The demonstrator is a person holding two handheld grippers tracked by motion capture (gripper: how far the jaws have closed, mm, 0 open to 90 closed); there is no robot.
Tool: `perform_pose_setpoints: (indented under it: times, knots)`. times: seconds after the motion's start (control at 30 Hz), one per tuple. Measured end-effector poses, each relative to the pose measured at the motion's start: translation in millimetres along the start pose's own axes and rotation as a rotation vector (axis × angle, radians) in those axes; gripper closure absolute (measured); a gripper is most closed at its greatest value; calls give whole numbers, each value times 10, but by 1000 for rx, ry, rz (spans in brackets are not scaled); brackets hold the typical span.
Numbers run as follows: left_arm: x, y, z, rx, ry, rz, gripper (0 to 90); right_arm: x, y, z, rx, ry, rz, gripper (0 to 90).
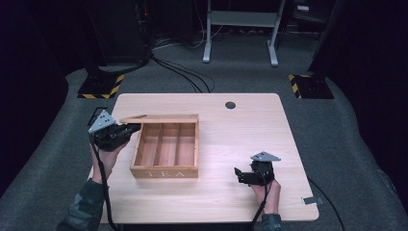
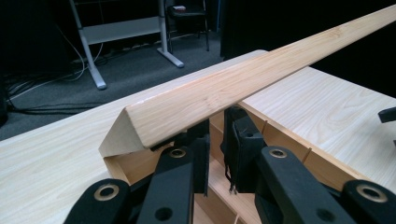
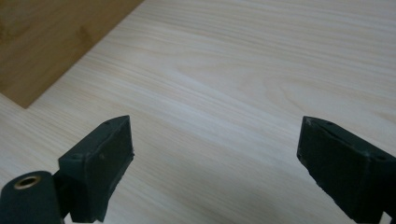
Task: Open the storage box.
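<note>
A wooden tea box (image 1: 163,172) with "TEA" on its front wall stands on the left half of the table, its compartments empty. Its lid (image 1: 159,118) is raised at the back edge. My left gripper (image 1: 136,128) sits at the box's back left corner. In the left gripper view the jaws stand almost together under the lid's rim (image 2: 233,88), tips hidden behind it, with nothing visibly between them. My right gripper (image 1: 246,175) rests low over the bare table at the front right, open and empty. A side of the box (image 3: 37,42) shows beyond my right gripper (image 3: 215,144).
The light wooden table (image 1: 240,134) has a round cable hole (image 1: 230,105) near its far edge. Grey carpet surrounds it, with a desk frame (image 1: 240,29) and floor cables (image 1: 183,72) behind. A small metal piece (image 1: 309,199) lies at the table's front right corner.
</note>
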State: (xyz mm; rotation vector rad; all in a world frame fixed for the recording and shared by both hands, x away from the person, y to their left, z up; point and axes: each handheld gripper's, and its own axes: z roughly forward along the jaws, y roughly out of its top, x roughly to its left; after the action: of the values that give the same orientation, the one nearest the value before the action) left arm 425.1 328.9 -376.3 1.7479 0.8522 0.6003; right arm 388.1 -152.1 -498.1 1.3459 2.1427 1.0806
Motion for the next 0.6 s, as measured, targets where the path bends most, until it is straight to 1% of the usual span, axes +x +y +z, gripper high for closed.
perform_pose_setpoints:
  times: [0.03, 0.07, 0.13, 0.17, 0.23, 0.3, 0.37, 0.43, 0.47, 0.53, 0.57, 0.6]
  knots:
    - [3, 10, 3, 1, 1, -1, 803, 29, 28, 19, 0, 6, -13, 99]
    - [9, 25, 5, 6, 3, 4, 803, 57, 41, 33, 2, 8, -10, 100]
    - [23, 54, 14, 3, -2, 0, 803, 97, 66, 82, 4, 16, -19, 101]
    - [24, 65, 20, -2, 4, 4, 803, 104, 61, 125, 14, 18, -15, 102]
    - [32, 90, 24, 4, 3, 7, 803, 105, 54, 140, 18, 18, -15, 103]
    - [42, 112, 36, -2, 1, 3, 803, 96, 28, 188, 21, 23, -20, 106]
    - [47, 140, 45, -1, 4, 5, 803, 100, 2, 225, 34, 22, -12, 108]
    - [53, 157, 52, -2, 3, 4, 803, 92, -25, 271, 41, 18, -25, 110]
    - [56, 168, 58, -2, 7, 9, 803, 102, -33, 281, 44, 17, -10, 110]
    - [59, 185, 66, -2, 9, 9, 803, 91, -40, 305, 44, 25, -12, 111]
    - [61, 192, 67, 2, 8, 11, 803, 95, -41, 306, 47, 21, -5, 112]
    - [65, 202, 72, 1, 10, 12, 803, 88, -42, 316, 42, 19, -13, 113]
